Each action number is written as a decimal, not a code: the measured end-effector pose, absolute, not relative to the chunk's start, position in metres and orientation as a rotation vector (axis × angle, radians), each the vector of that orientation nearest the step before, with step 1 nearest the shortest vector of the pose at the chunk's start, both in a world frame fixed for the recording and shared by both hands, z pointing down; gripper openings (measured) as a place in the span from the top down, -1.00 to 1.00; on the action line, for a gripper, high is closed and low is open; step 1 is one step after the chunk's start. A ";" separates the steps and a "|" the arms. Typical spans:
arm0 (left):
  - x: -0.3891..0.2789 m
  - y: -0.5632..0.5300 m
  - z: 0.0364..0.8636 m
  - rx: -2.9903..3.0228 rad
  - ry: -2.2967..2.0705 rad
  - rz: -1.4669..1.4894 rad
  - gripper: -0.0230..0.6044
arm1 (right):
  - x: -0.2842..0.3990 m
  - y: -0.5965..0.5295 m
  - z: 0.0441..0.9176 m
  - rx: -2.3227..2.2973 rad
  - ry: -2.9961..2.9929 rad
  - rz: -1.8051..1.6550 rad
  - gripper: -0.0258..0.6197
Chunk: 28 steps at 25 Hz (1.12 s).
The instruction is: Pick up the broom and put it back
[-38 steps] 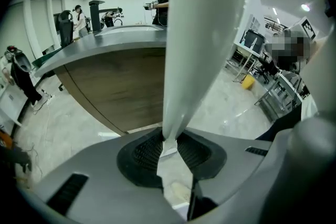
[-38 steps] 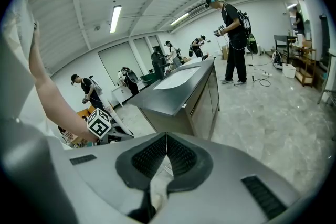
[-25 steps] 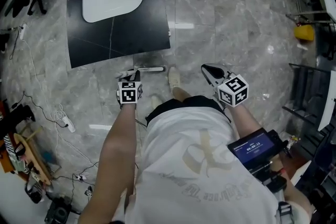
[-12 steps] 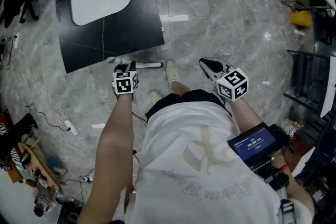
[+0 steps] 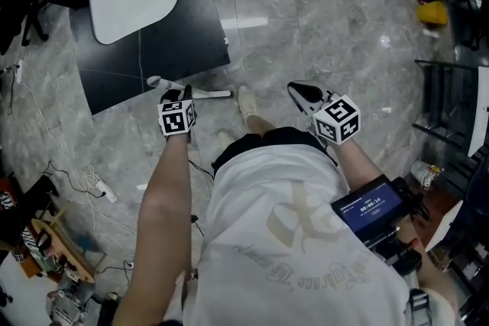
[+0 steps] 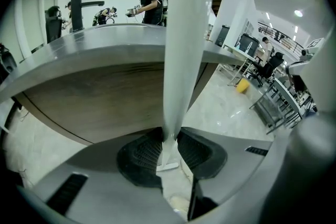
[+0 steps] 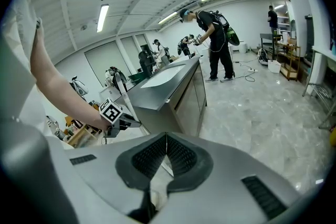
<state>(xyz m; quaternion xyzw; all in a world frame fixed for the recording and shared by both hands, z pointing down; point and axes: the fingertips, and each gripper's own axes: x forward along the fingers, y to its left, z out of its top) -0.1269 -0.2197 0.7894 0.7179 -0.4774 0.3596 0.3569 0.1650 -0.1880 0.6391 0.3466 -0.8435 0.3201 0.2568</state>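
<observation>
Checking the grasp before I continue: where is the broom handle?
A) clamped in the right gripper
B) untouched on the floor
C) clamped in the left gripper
C: the left gripper is closed on the white broom handle; the right gripper is shut and empty.

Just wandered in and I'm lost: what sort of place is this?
Probably a lab or workshop hall: other people wearing backpacks stand by a long counter, with loose cables on the marble floor.
</observation>
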 end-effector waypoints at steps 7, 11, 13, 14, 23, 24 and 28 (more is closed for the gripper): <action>-0.124 -0.218 0.790 1.827 -1.216 0.924 0.59 | 0.175 -0.182 0.639 0.961 -2.284 0.873 0.87; -0.127 -0.212 0.786 1.808 -1.235 0.912 0.50 | 0.174 -0.181 0.639 0.949 -2.299 0.869 0.87; -0.128 -0.206 0.781 1.802 -1.243 0.908 0.47 | 0.174 -0.181 0.638 0.940 -2.307 0.867 0.86; -0.127 -0.203 0.778 1.800 -1.246 0.903 0.47 | 0.173 -0.181 0.638 0.934 -2.312 0.868 0.87; -0.121 -0.157 0.728 1.818 -1.295 0.742 0.47 | 0.141 -0.175 0.627 0.838 -2.395 0.826 0.86; -0.121 -0.152 0.723 1.820 -1.302 0.724 0.47 | 0.135 -0.173 0.626 0.823 -2.405 0.818 0.87; -0.124 -0.129 0.703 1.841 -1.318 0.653 0.47 | 0.109 -0.163 0.619 0.773 -2.441 0.778 0.87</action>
